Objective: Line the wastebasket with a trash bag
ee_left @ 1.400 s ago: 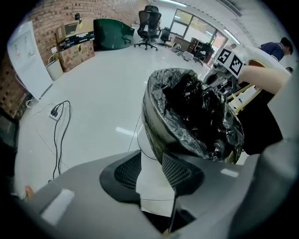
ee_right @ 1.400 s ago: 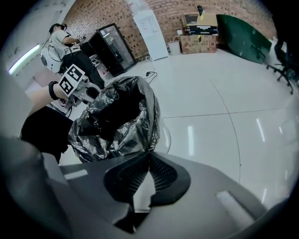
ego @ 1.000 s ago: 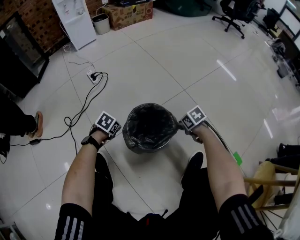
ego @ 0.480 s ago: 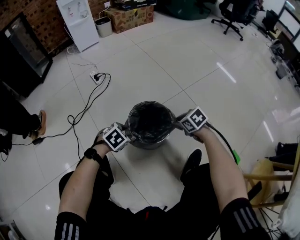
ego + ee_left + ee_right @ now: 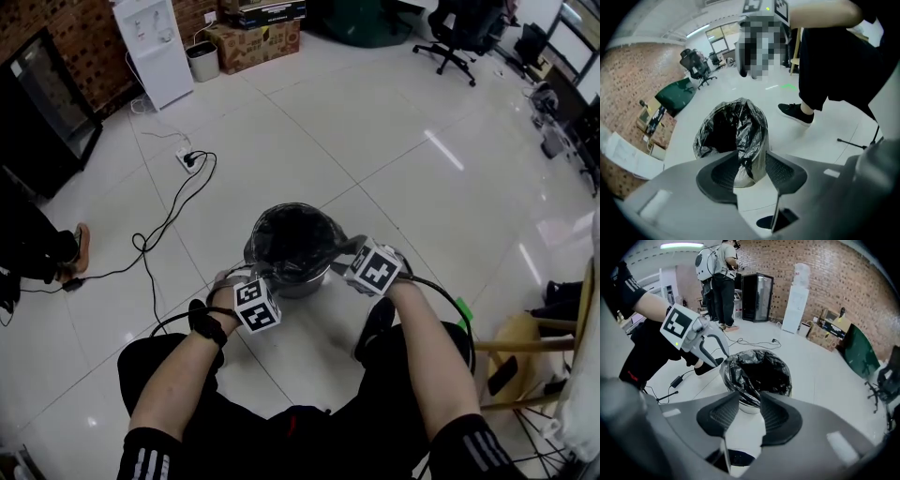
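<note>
On the floor (image 5: 375, 141): one wastebasket (image 5: 305, 281), one bag (image 5: 292, 239), two grippers. The bag is black, glossy and crinkled, and sits inside the wastebasket with its edge folded over the rim. The left gripper (image 5: 751, 171) and right gripper (image 5: 750, 413) have just been opening. Their jaws are apart and grip nothing.

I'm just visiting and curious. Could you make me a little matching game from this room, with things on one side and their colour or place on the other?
Things:
1 trash bag
2 water dispenser
3 cardboard box
4 office chair

Descriptions:
A brown
B black, on wheels
C white, against the brick wall
D black, lining the wastebasket

Pairs: 1-D, 2-C, 3-A, 4-B
</note>
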{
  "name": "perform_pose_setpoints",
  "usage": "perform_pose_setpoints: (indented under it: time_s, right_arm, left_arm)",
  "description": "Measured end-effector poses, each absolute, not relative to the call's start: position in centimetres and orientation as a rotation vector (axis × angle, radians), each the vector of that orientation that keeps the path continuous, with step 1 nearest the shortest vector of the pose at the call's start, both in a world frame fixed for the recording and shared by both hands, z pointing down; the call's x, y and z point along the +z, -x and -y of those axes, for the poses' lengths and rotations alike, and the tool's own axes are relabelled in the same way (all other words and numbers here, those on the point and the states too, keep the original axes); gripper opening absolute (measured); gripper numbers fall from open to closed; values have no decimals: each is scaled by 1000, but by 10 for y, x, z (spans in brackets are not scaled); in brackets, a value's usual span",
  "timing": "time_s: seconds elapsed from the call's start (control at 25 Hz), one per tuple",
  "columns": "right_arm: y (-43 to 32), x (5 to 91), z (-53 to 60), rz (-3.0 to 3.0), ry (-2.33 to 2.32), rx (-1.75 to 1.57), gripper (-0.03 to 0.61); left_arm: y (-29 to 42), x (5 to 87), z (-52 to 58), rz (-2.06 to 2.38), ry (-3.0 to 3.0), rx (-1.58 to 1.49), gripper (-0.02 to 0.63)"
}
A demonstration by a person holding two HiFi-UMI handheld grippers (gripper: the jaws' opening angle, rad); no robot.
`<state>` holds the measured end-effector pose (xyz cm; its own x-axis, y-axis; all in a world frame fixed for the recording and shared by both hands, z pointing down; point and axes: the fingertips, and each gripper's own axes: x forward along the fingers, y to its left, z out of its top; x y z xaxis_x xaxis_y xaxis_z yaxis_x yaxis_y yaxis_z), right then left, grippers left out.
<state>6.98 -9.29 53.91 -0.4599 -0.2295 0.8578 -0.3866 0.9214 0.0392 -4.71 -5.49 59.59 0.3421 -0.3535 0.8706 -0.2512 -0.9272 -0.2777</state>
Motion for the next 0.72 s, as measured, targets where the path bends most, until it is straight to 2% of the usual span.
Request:
perform_pose_setpoints:
  time_s: [0.2,0.28,0.44,0.52,0.72]
  right_arm:
    - [-52,536,88,2032,-352,22,152]
    - [-45,539,87,2024,-297,-10,152]
    - [-56,561,92,1976,-211,-10,152]
    - [-72,576,94,1936,-190,-7,152]
    - [-99,595,112,1894,-226,-11,152]
  left_arm:
    - [13,604,54,-483,2362,-1571,172]
    - [2,609,50,-426,2337,-1560,150]
    - [-3,620,47,-365,2278,-1554,27]
    - [-2,625,48,-356,2262,-1559,-8]
    - [-10,615,46,-320,2304,-1510,-8]
